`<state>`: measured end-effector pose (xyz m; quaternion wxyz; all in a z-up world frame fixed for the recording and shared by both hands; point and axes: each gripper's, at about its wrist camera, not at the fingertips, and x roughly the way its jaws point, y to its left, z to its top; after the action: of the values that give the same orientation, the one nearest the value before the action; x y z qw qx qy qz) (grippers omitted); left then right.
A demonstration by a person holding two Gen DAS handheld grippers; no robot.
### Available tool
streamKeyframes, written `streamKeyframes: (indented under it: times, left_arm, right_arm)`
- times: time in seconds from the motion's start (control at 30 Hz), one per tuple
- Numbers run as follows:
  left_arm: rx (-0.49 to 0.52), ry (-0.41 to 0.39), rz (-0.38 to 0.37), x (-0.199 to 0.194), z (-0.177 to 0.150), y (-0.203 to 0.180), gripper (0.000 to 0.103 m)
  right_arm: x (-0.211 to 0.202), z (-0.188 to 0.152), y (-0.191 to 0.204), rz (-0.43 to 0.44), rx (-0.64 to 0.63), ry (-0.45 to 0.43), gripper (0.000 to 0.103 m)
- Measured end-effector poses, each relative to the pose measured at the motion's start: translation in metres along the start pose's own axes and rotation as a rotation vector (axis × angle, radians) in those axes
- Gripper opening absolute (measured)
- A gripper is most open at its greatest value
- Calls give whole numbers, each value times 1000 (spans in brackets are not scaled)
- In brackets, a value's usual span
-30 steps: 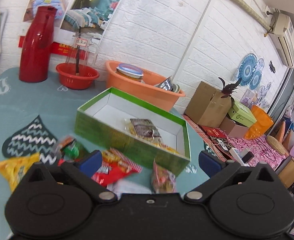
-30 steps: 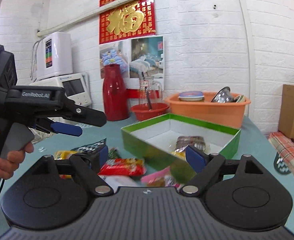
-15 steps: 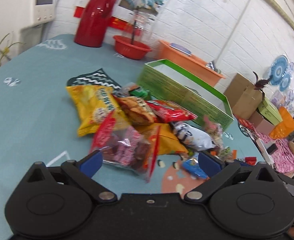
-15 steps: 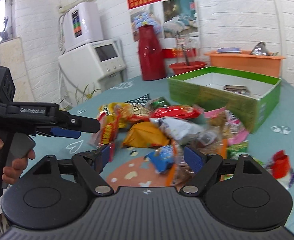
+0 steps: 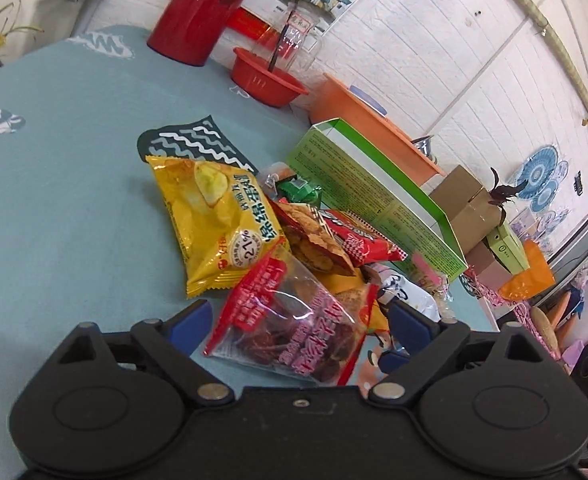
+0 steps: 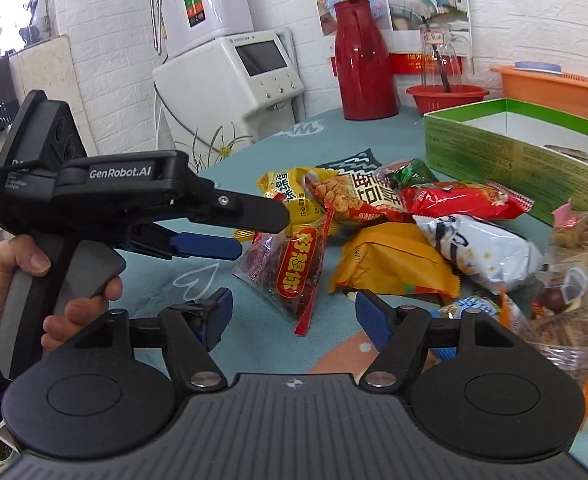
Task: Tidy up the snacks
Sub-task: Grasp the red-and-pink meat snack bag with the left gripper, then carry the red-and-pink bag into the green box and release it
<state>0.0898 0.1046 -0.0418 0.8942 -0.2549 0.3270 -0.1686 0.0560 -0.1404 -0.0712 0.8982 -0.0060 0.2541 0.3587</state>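
Observation:
A pile of snack packets lies on the teal table beside a green box (image 5: 378, 196). Nearest my left gripper (image 5: 300, 326) is a clear red-edged packet of dark snacks (image 5: 290, 320), lying between its open blue fingers. Behind it lie a yellow chip bag (image 5: 214, 216) and a red packet (image 5: 354, 240). In the right wrist view the left gripper (image 6: 246, 232) hovers over the same clear red packet (image 6: 294, 272). My right gripper (image 6: 294, 312) is open and empty, just short of that packet and an orange packet (image 6: 390, 264). The green box (image 6: 522, 160) holds one dark packet.
A red thermos (image 6: 364, 60), a red bowl (image 6: 446, 96) and an orange basin (image 6: 554, 88) stand behind the box. A white appliance (image 6: 230, 68) stands off the table's far left. More packets (image 6: 570, 292) lie at the right. Cardboard boxes (image 5: 466, 208) sit beyond the table.
Both grippers have drawn back from the green box and dropped toward the snack pile. The left gripper now straddles the clear red packet.

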Motion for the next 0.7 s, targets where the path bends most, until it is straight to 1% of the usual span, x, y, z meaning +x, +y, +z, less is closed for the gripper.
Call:
streamKeyframes:
  times: [0.1, 0.17, 0.2, 0.23, 0.27, 0.3, 0.33, 0.47, 0.6, 0.7]
  left_arm:
    - [-2, 20, -19, 6, 1, 3, 103]
    - [8, 33, -23, 9, -1, 3, 103]
    - [19, 33, -31, 9, -2, 2, 103]
    - [18, 40, -42, 10, -3, 1, 103]
    - [14, 41, -48, 10, -4, 0, 103]
    - [18, 38, -46, 10, -6, -2, 103]
    - [27, 38, -48, 9, -8, -4, 103]
    - [54, 38, -57, 6, -14, -19, 103]
    - [86, 28, -77, 7, -14, -40, 103]
    - [121, 11, -98, 9, -7, -58, 103]
  right_arm:
    - [9, 2, -1, -10, 14, 14, 103]
    - [16, 4, -3, -7, 33, 24, 100]
    - [19, 4, -4, -5, 38, 26, 94]
    - [22, 5, -5, -6, 41, 30, 77]
    - [25, 4, -6, -3, 48, 40, 66]
    - [25, 4, -9, 23, 69, 46, 65]
    - [23, 3, -10, 21, 77, 46, 64]
    - [9, -1, -6, -5, 31, 43, 64]
    - [-8, -3, -14, -19, 40, 9, 63]
    - [-22, 2, -20, -38, 38, -32, 63]
